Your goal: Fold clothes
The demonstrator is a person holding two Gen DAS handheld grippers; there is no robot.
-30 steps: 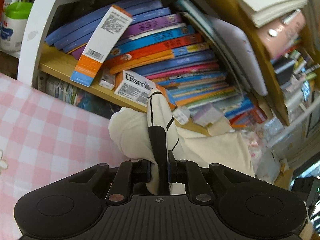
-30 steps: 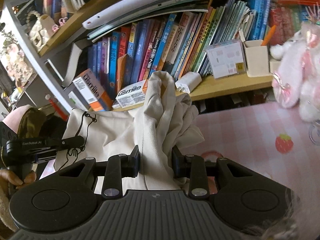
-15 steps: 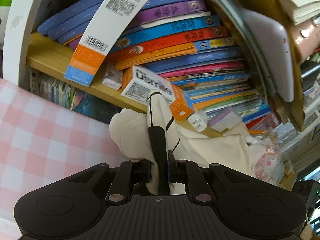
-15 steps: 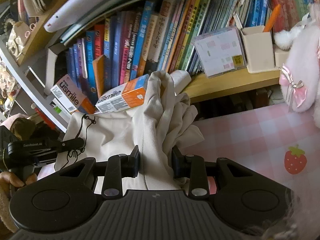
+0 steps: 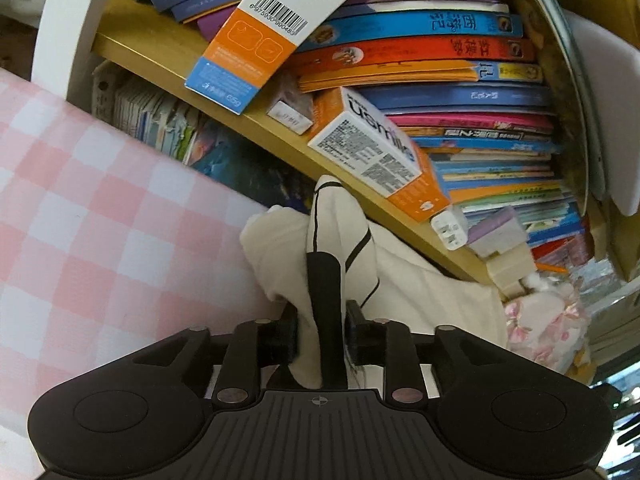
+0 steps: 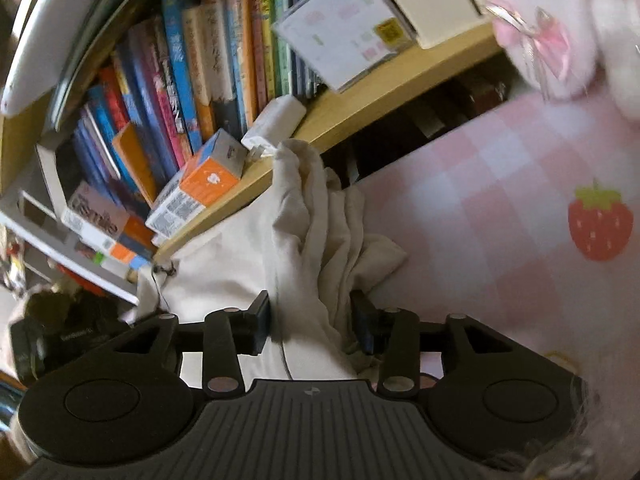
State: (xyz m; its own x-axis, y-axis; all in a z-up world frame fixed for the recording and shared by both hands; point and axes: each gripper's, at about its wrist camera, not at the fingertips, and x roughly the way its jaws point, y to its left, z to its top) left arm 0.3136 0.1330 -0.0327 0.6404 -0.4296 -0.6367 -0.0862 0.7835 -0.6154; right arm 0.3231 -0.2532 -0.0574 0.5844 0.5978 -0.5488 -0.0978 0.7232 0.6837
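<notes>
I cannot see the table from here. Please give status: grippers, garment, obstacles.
Left gripper and right gripper: jaws opening, cream garment bunched between both. Garment low over pink checked cloth. Bookshelf close ahead, orange box near the fabric.

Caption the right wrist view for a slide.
Right gripper opening around bunched cream garment over pink checked tablecloth.

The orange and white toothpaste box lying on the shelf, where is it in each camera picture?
Left wrist view: the toothpaste box lies right of centre on the wooden shelf, above the cream shirt.
Right wrist view: the same box sits left of centre, left of the bunched shirt.
Shared landmark: the white charger plug on the shelf edge beside the box.
</notes>
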